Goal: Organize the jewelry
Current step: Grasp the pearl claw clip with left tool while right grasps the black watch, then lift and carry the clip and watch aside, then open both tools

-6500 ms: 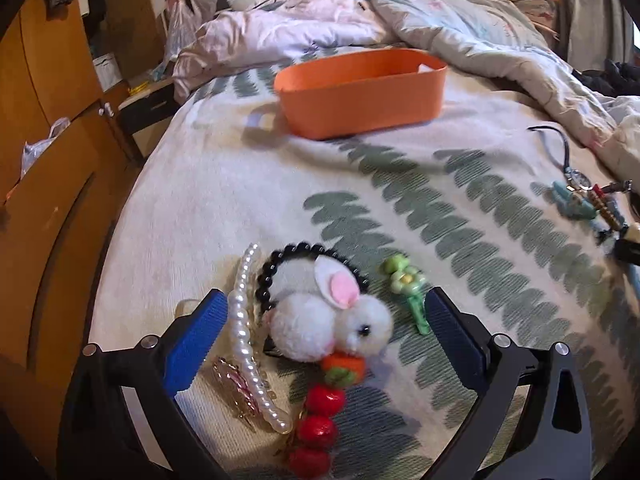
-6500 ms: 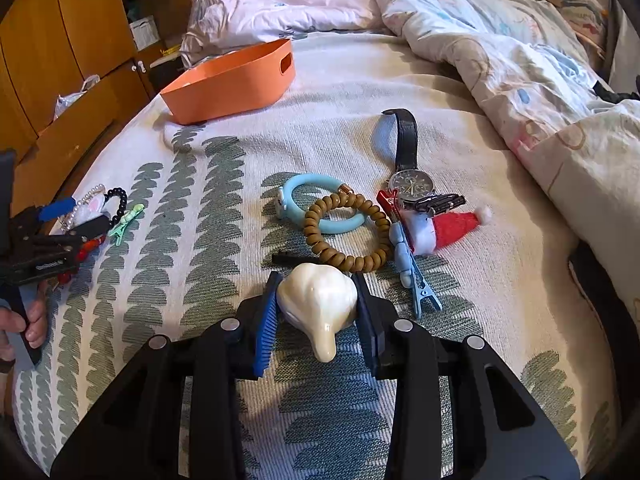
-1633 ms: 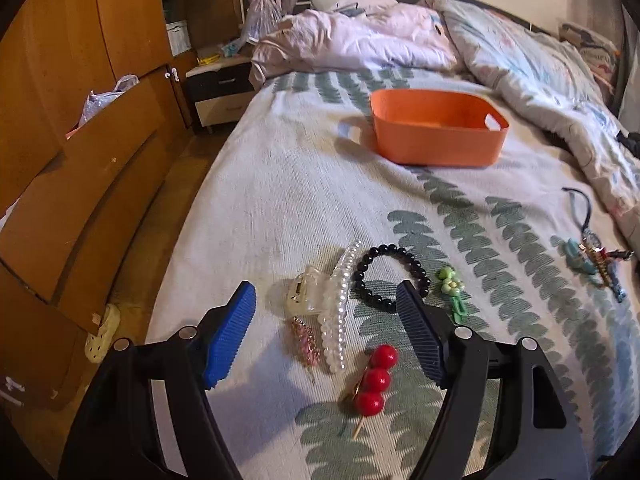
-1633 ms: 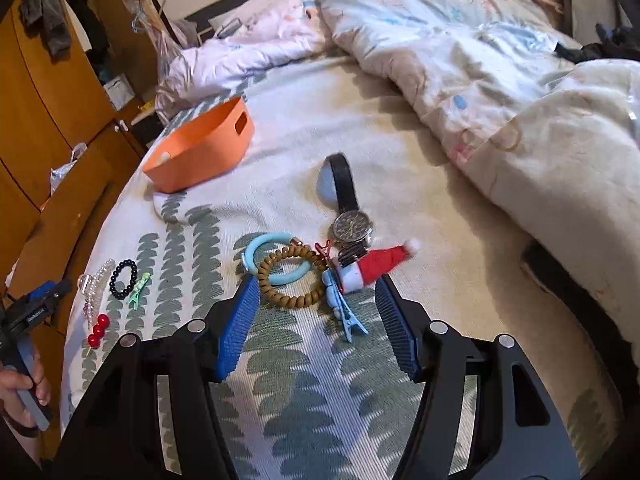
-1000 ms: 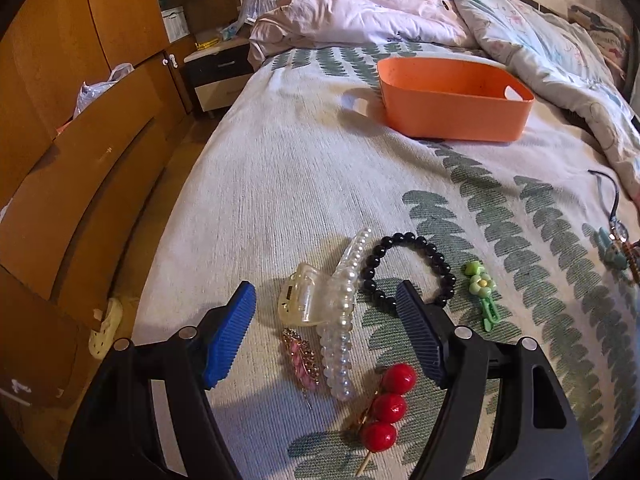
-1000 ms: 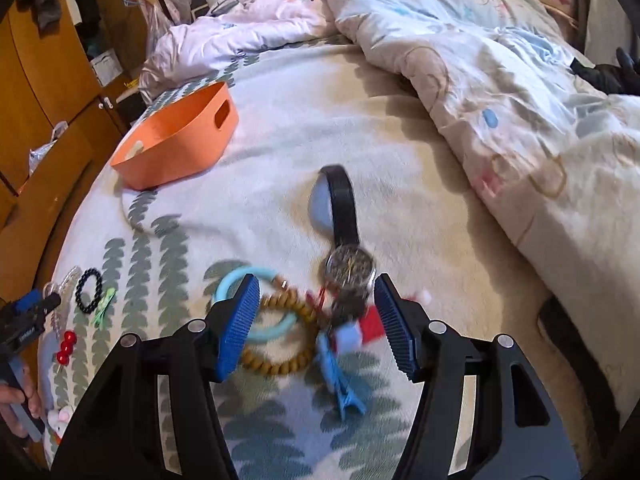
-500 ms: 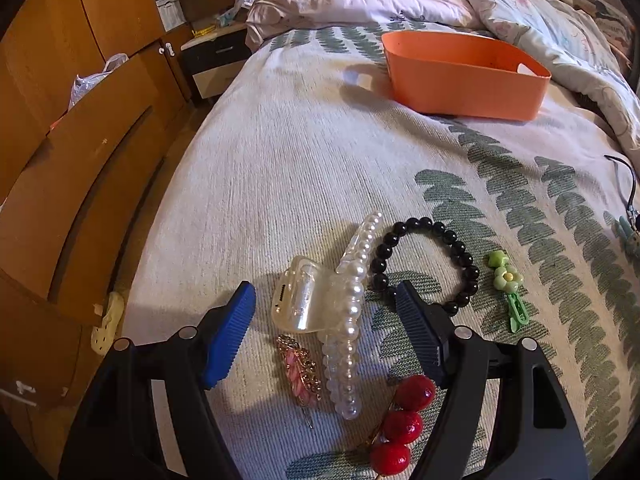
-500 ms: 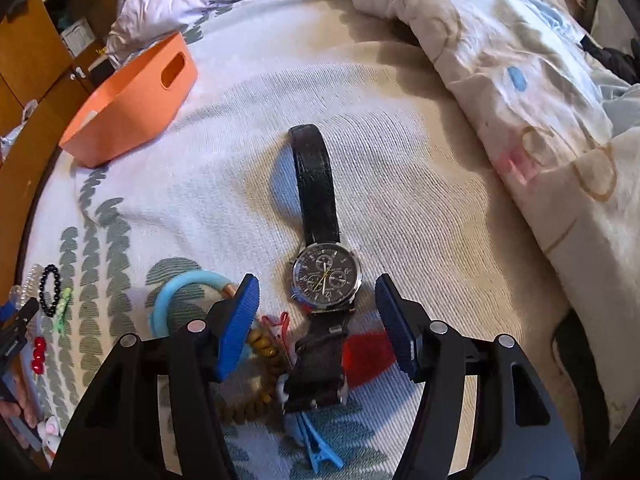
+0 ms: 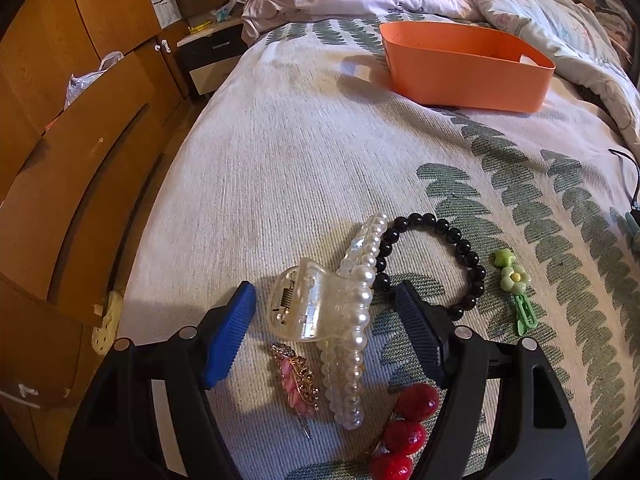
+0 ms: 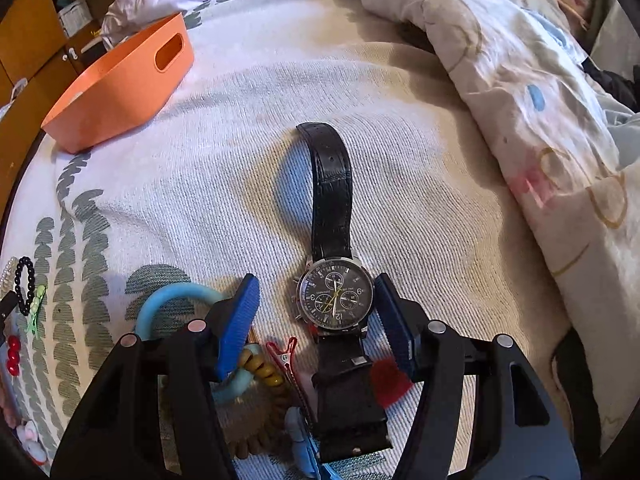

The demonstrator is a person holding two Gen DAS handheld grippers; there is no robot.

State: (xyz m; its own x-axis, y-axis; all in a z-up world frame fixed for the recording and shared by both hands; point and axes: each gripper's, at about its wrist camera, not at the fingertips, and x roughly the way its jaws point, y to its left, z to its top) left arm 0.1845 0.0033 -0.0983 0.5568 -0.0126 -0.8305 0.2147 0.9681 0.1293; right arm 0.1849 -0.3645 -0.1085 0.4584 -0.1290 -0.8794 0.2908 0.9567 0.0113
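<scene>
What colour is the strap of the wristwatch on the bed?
Black; the strap shows best in the right wrist view.

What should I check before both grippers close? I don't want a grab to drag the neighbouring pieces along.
1. Right gripper straddles the watch face: ok; its jaws have just been closing, one pad close to the case, the other clear.
2. Red clip and wooden bead bracelet clear of the right gripper: not ok, they crowd its fingers.
3. Left gripper straddles the pearl claw clip: ok, pads not touching.
4. Black bead bracelet clear of the claw clip: not ok, it touches or overlaps the clip.
5. Orange bin unobstructed: ok.
</scene>
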